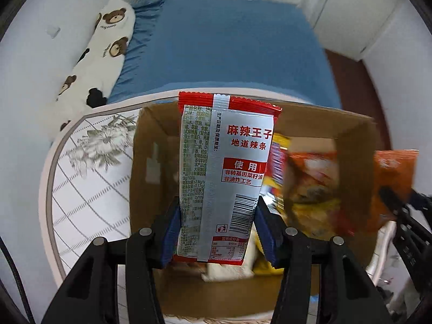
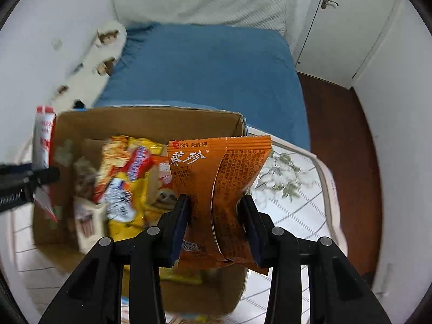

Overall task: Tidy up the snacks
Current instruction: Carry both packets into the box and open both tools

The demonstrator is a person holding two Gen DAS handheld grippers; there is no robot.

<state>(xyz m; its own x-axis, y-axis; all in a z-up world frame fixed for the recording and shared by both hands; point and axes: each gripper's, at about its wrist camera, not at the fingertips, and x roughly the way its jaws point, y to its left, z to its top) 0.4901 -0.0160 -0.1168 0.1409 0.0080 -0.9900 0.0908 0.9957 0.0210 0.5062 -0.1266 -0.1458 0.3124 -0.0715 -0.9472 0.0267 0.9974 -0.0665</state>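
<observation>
- Under my grippers: open box [image 1: 353,145] of snacks [image 2: 127,178] on a table [image 1: 89,178], bed [image 1: 229,48] beyond.
- Left gripper [image 1: 216,232] clamps the red pack [image 1: 226,172] above the box, long axis along the fingers.
- Right gripper [image 2: 216,229] pinches the orange pack [image 2: 216,189] over the box's right edge, likewise.

Cardboard box [image 1: 151,162] set on tabletop [image 1: 89,189]; snack packets [image 2: 127,178] piled inside. Bed [image 1: 229,48] placed behind tabletop, long pillow [image 1: 105,54] laid along its left side. Spicy-strip packet [image 1: 221,178] held over box in left hand-held gripper [image 1: 216,235]; seed packet [image 2: 218,197] held at box's right wall in right hand-held gripper [image 2: 216,229].
</observation>
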